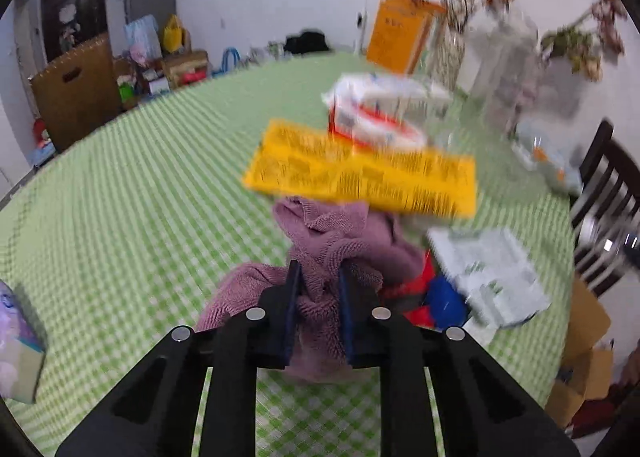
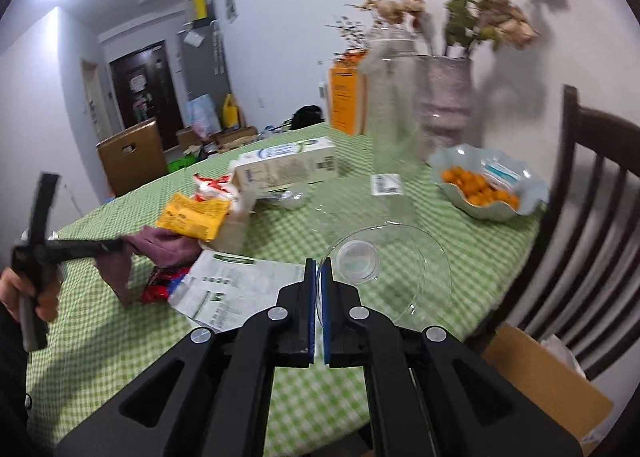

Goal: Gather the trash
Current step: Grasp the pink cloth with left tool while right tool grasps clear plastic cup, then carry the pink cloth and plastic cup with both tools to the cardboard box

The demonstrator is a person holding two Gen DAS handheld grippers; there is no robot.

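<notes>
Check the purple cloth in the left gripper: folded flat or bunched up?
Bunched up. The purple cloth is crumpled in loose folds between the left gripper pads, partly under the yellow packet.

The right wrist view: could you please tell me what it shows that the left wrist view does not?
Only the right wrist view shows the right gripper shut on a glass bowl, and the hand on the left tool. Only the left wrist view shows the left gripper close up, clamped on the purple towel. Both show the yellow packet, the white leaflet and the green checked tablecloth.
</notes>
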